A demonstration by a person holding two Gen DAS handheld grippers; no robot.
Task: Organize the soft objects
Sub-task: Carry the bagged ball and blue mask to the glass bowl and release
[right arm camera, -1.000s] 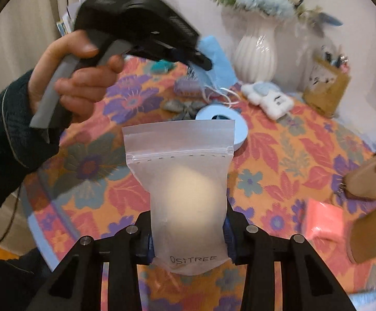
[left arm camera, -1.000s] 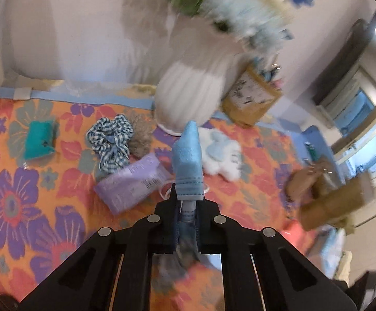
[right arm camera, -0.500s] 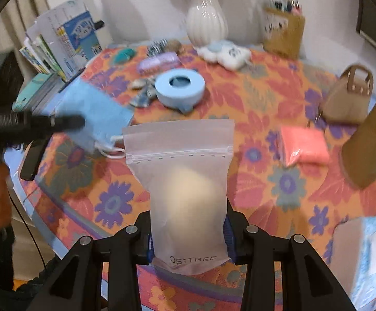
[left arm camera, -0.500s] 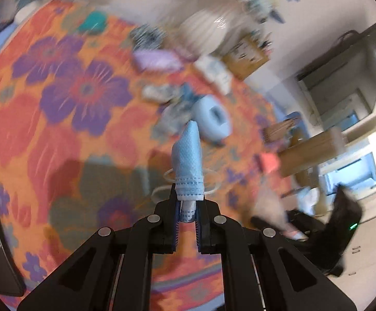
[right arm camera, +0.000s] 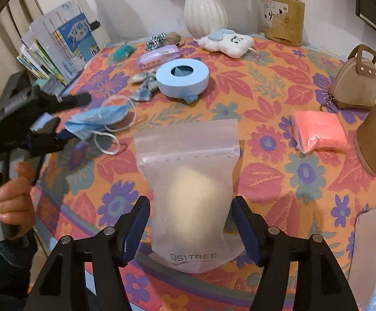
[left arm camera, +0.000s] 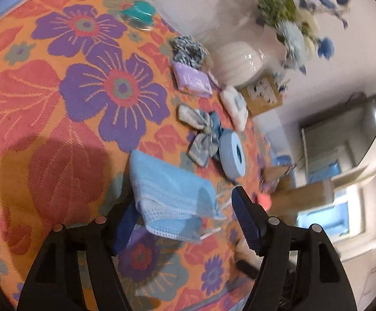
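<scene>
A blue face mask (left arm camera: 172, 197) lies on the floral tablecloth (left arm camera: 58, 108) between the wide-open jaws of my left gripper (left arm camera: 185, 220); it also shows in the right wrist view (right arm camera: 97, 119), at the left gripper's (right arm camera: 66, 119) tips. A frosted zip pouch (right arm camera: 190, 197) marked OSiTREE, with a pale round sponge inside, rests between the jaws of my right gripper (right arm camera: 190, 230), which stand open with gaps on both sides.
On the table are a blue tape roll (right arm camera: 182, 77), a plaid bow (left arm camera: 201, 134), a purple packet (left arm camera: 192, 80), a gingham scrunchie (left arm camera: 188, 49), a cloud plush (right arm camera: 226, 42), a white vase (right arm camera: 204, 5), a pink pouch (right arm camera: 317, 133), a tan bag (right arm camera: 355, 80) and a brown pen holder (right arm camera: 283, 20).
My left gripper came down to the table and opened, letting the face mask go flat. My right gripper opened and let go of the pouch near the table's front edge.
</scene>
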